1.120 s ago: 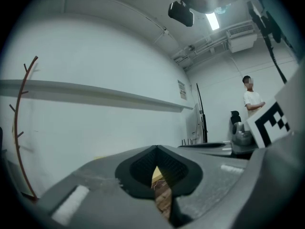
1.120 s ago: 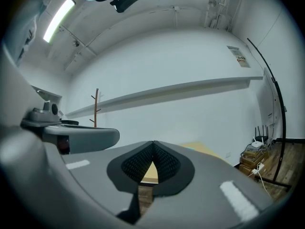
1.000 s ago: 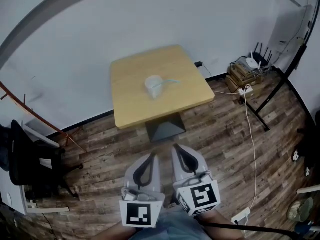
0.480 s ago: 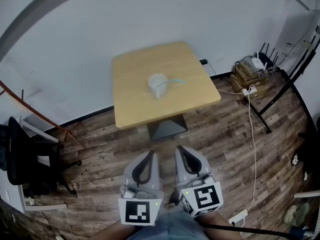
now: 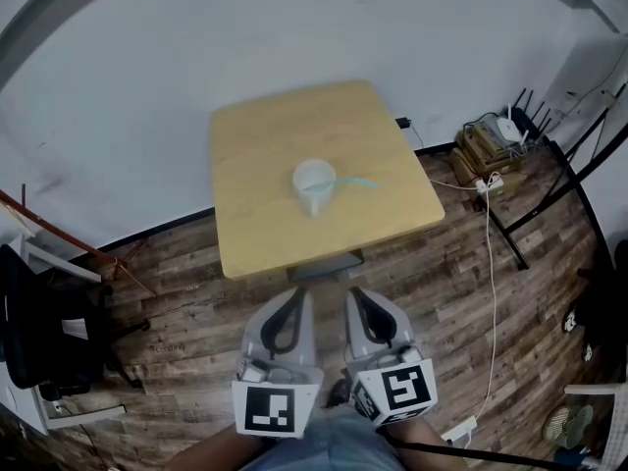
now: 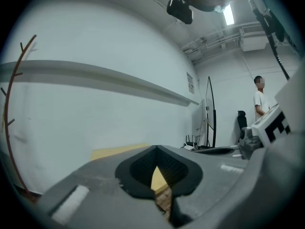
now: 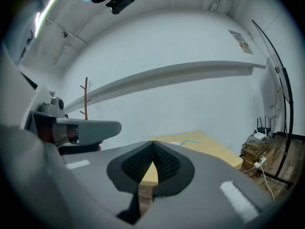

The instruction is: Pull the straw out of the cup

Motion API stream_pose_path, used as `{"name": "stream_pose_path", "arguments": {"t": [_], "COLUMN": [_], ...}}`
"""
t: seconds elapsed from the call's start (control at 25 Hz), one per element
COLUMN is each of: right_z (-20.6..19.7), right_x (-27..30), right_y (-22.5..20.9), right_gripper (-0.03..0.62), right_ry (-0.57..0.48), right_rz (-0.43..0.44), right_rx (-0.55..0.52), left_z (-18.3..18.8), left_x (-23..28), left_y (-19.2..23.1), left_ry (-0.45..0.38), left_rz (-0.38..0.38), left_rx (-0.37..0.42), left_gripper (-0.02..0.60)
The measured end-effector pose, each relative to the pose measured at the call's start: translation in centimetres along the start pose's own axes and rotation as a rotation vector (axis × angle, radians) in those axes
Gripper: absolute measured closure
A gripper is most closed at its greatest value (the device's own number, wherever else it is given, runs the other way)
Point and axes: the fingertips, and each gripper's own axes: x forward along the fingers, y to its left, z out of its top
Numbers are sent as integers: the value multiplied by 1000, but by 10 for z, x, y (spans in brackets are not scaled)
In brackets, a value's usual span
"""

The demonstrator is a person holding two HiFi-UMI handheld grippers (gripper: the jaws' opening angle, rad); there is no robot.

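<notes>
A white cup (image 5: 314, 182) stands near the middle of the square wooden table (image 5: 255, 145). A teal straw (image 5: 359, 182) sticks out of the cup to the right. Both grippers hang side by side over the floor, short of the table's near edge and well away from the cup. The left gripper (image 5: 296, 298) is shut with nothing in it, its tips meeting in the left gripper view (image 6: 156, 148). My right gripper (image 5: 354, 296) is shut and empty too (image 7: 152, 143). In the right gripper view the straw (image 7: 189, 140) shows just past the fingertips, over the table (image 7: 217, 150).
A dark pedestal foot (image 5: 324, 263) shows under the table's near edge. Boxes with a router (image 5: 488, 133), a white cable (image 5: 492, 263) and a black stand (image 5: 549, 180) lie at the right. A black chair (image 5: 39, 332) stands left. A person (image 6: 259, 101) stands far off.
The table and cup have drawn closer and lower in the head view as the camera and both grippers advanced toward them. Both grippers stay shut and side by side.
</notes>
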Motion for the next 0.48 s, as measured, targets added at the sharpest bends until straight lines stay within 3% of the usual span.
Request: {"name": "stream_pose_path", "arguments": {"t": [0.48], "right_z": [39], "right_x": [89], "right_y": [-15], "right_gripper": [587], "right_ry": [-24], "right_rz": [-57], "right_rx": [-37], "left_z": [40], "left_x": [75], "left_y": [62], "left_ry": [-84], "left_rz": [-57], "left_rx": [-4], "left_gripper": [561]}}
